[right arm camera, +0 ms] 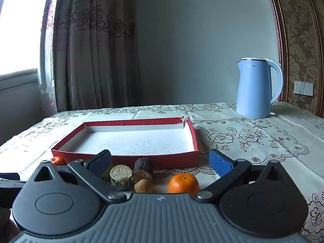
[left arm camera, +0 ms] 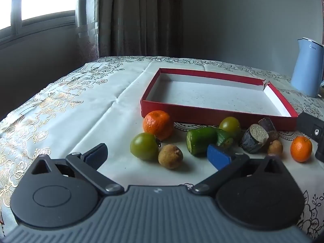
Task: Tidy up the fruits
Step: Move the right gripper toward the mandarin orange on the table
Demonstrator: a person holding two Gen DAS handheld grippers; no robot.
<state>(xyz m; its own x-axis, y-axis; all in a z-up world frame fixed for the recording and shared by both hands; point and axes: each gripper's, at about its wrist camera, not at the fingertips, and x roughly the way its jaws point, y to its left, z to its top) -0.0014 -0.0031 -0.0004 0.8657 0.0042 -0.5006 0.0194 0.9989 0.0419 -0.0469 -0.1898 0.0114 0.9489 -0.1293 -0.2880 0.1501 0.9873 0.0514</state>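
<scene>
A shallow red tray with a white floor lies on the tablecloth with nothing in it. In front of it sit a tangerine, a green tomato, a brown longan, cut cucumber pieces, a second green tomato, dark cut stalk pieces, a small longan and another tangerine. My left gripper stands open just before the green tomato and longan. My right gripper is open above the stalk pieces and tangerine, holding nothing.
A light blue electric kettle stands at the back right of the table. Curtains and a window are behind at the left. The white flowered tablecloth falls off at the left edge. Part of the right gripper shows at the right of the left wrist view.
</scene>
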